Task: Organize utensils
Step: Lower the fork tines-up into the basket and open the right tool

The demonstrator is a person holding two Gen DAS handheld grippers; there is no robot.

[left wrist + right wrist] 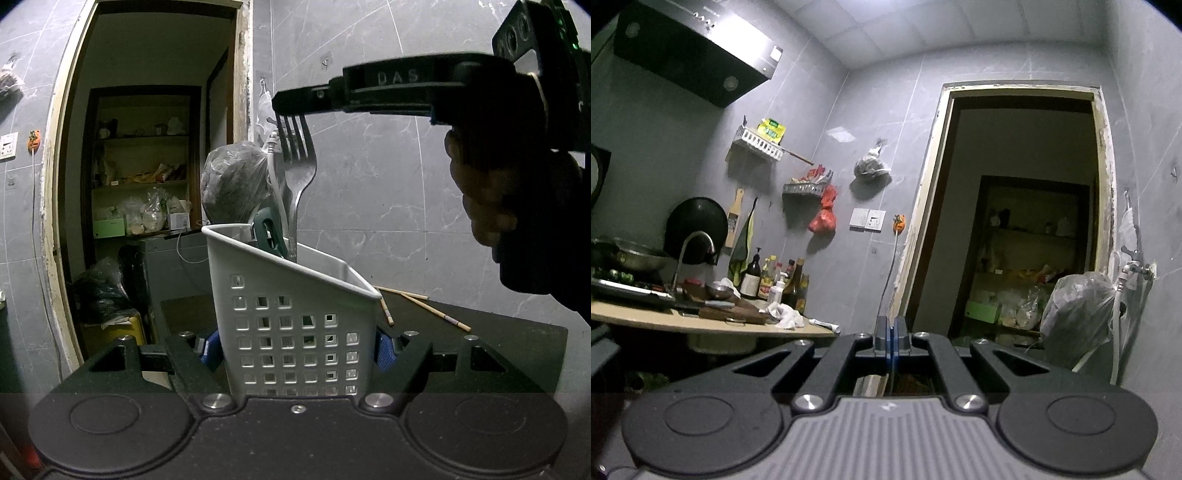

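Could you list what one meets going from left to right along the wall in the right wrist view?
Black pan → wooden grater → red bag → wall switches → doorway → tap.

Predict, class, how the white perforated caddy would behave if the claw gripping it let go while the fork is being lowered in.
The caddy looks like thin, hole-riddled plastic, so probably light. It stands tall on a narrow base, so a knock from the fork might tip it. The left claw pressing both walls likely steadies it.
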